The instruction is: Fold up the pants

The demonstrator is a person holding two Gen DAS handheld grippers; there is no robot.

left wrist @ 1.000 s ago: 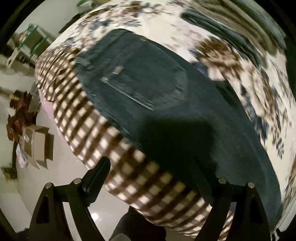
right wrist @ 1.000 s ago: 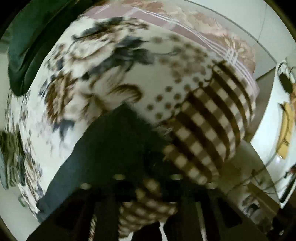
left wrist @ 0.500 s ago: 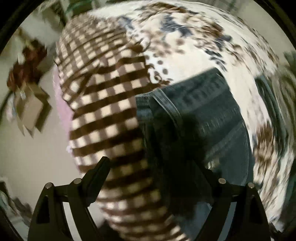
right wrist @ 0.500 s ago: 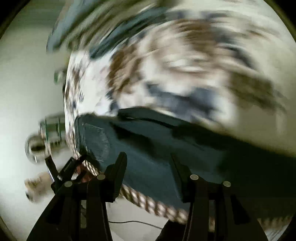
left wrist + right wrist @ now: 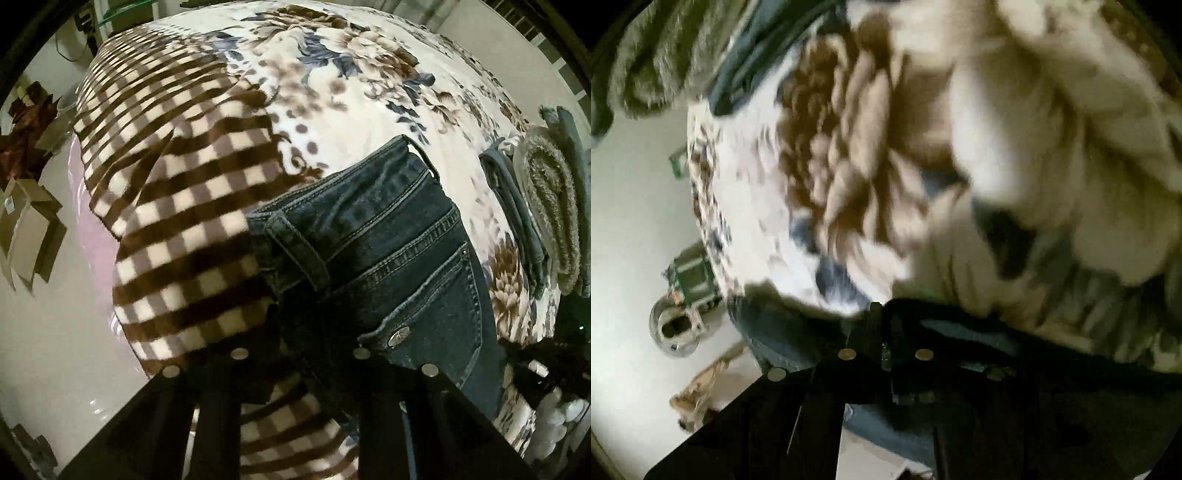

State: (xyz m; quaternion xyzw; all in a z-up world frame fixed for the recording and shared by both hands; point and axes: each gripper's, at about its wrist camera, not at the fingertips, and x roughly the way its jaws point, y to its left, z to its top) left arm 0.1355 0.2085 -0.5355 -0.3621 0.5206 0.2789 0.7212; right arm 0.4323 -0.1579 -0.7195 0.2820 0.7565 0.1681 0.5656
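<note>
Dark blue jeans (image 5: 391,254) lie on a bed with a floral and brown-checked blanket (image 5: 192,206); the waistband, a belt loop and a back pocket with a metal rivet show in the left wrist view. My left gripper (image 5: 299,354) is low over the waistband corner, its jaws narrowed onto the denim at the bed's edge. In the blurred right wrist view my right gripper (image 5: 886,354) has its jaws together on a dark fold of the jeans (image 5: 783,332) near the bed's edge.
Folded grey clothes and a fuzzy green blanket (image 5: 550,206) lie at the bed's right side. Cardboard boxes (image 5: 26,229) stand on the pale floor to the left. A glass jar (image 5: 674,328) and small items sit on the floor below the bed in the right wrist view.
Both grippers have swung down to the jeans' edges and closed from wide open. The left now sits at the waistband; the right at a fold by the bed's edge.
</note>
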